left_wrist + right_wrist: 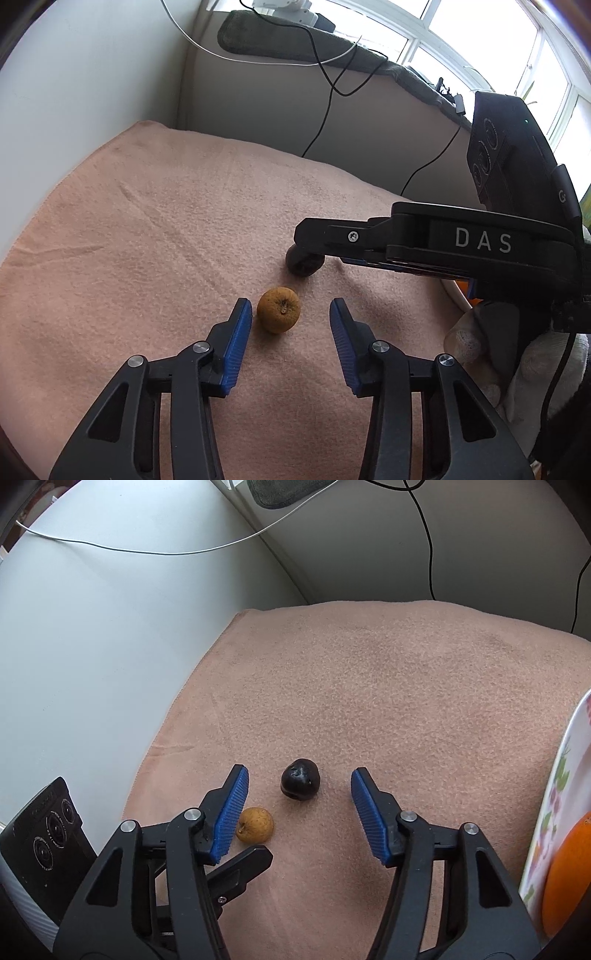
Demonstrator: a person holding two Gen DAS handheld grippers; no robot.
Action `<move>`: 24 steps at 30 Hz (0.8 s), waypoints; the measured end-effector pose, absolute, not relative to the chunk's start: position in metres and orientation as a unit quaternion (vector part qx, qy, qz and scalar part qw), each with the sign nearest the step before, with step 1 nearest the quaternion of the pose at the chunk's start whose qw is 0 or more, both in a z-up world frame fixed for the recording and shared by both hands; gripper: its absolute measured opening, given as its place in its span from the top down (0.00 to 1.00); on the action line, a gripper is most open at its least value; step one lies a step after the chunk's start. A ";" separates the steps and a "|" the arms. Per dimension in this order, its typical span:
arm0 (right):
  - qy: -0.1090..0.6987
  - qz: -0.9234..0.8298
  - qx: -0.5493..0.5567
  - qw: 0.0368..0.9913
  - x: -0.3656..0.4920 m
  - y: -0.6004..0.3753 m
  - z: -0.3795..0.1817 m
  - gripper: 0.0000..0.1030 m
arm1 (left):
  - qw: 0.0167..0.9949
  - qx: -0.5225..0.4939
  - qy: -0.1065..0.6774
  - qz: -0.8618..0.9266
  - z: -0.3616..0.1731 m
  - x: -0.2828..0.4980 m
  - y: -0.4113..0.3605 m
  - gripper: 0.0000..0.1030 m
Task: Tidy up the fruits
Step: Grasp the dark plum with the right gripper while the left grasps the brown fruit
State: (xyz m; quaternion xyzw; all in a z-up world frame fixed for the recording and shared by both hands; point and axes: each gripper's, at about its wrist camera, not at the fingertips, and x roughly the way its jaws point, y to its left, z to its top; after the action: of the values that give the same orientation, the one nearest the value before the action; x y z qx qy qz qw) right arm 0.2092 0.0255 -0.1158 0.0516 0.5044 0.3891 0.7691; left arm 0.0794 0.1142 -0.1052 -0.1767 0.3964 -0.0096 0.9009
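Note:
A small brown-yellow fruit (279,309) lies on the pink cloth (166,221), between the tips of my open left gripper (290,308); it sits close to the left finger without touching. It also shows in the right wrist view (256,824). A dark, almost black fruit (300,784) lies just beyond it, between the tips of my open right gripper (299,782). In the left wrist view the dark fruit (304,263) is partly hidden under the right gripper's finger. An orange (569,875) rests on a white floral plate (565,775) at the far right.
The cloth-covered surface meets a white wall (92,646) on the left and a grey ledge (295,103) behind, with black and white cables (325,92) hanging over it. A gloved hand (517,350) holds the right gripper's body (480,243) at right.

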 end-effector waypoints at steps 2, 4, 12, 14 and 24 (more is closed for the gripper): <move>0.505 0.390 0.049 0.769 0.209 0.027 -0.118 0.47 | 0.900 -0.176 0.399 -0.009 -0.106 0.080 0.114 0.62; 0.505 0.389 0.043 0.769 0.209 0.031 -0.121 0.49 | 0.899 -0.177 0.400 -0.009 -0.107 0.083 0.115 0.62; 0.502 0.382 0.024 0.775 0.211 0.039 -0.128 0.57 | 0.898 -0.177 0.403 -0.009 -0.108 0.085 0.116 0.66; 0.498 0.381 0.010 0.779 0.209 0.041 -0.129 0.65 | 0.898 -0.174 0.405 -0.009 -0.108 0.087 0.115 0.70; 0.493 0.392 0.018 0.777 0.205 0.040 -0.131 0.76 | 0.900 -0.163 0.404 -0.008 -0.107 0.087 0.112 0.77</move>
State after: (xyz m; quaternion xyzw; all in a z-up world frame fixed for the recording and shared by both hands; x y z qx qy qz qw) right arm 0.2047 0.0400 -0.1309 0.0177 0.4927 0.3919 0.7768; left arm 0.0872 0.1124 -0.1069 -0.1635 0.4038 -0.0077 0.9001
